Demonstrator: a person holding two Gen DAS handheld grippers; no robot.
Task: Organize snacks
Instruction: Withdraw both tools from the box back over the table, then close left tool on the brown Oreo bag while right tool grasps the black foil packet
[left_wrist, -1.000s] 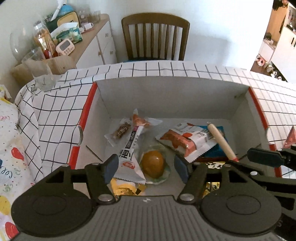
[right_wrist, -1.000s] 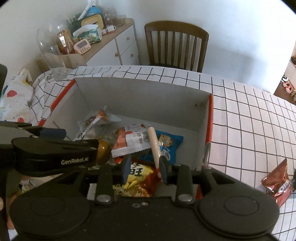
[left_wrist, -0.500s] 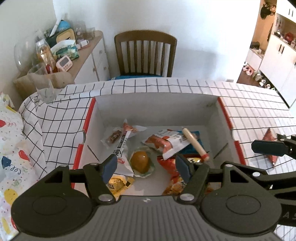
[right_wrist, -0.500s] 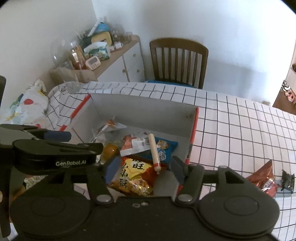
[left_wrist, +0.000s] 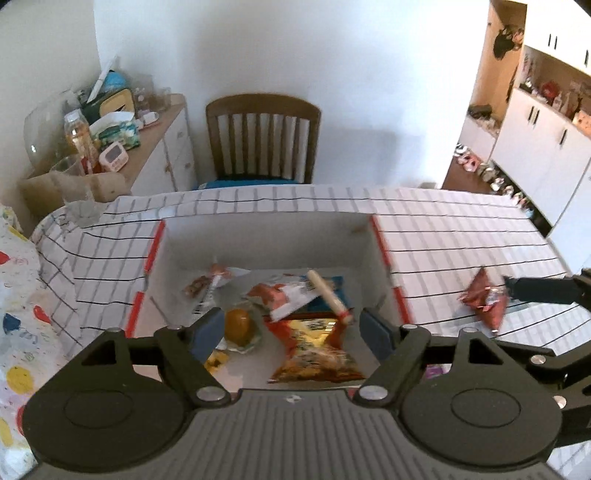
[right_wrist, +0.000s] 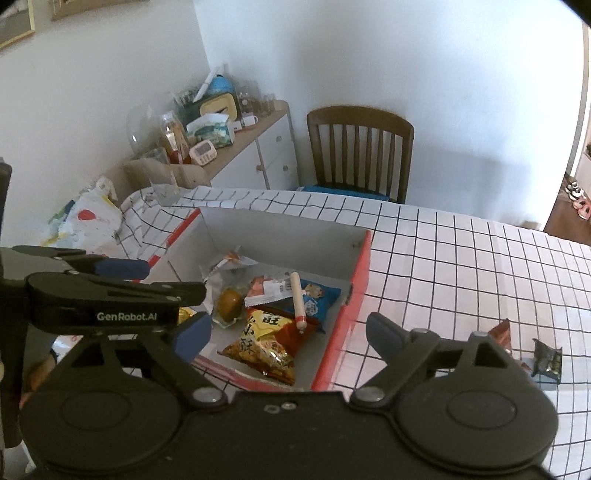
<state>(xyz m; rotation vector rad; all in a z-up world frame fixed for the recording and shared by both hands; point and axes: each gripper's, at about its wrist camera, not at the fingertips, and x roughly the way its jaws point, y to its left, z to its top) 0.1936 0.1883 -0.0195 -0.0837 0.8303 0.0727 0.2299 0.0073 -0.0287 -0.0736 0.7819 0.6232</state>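
White walls close off the room behind a counter (right_wrist: 461, 266) covered in a white cloth with a black grid. On it sits an open white box (right_wrist: 280, 236) with red edges, holding the gathered snacks: a yellow-and-red chip bag (right_wrist: 266, 343) nearest the near wall, a sausage stick (right_wrist: 297, 301) lying across it and over a blue cookie packet (right_wrist: 317, 295), a white-and-red wrapper (left_wrist: 288, 299) beside those, a brown egg in clear wrap (right_wrist: 229, 301) to the left, and a long thin packet (left_wrist: 210, 291) toward the far left corner.

Outside the box, to its right, a red snack packet (left_wrist: 484, 299) lies on the cloth, with a small dark packet (right_wrist: 548, 356) just beyond it in the right wrist view.

Both claws hover over the near side of the box with nothing between their pads. The left claw (left_wrist: 291, 330) has its jaws opening, fairly wide, framing the egg and the chip bag below. The right claw (right_wrist: 288, 334) has its jaws opening very wide, one blue pad over the box and the other over the cloth right of the box wall; the left claw's body crosses the left part of its view.

Beyond the counter stands a wooden chair (left_wrist: 262, 138) with a blue seat cushion, and to its left a white sideboard (right_wrist: 255, 151) crowded with jars, a tissue box and a pink timer. A drinking glass (right_wrist: 162, 184) stands at the counter's far left corner.
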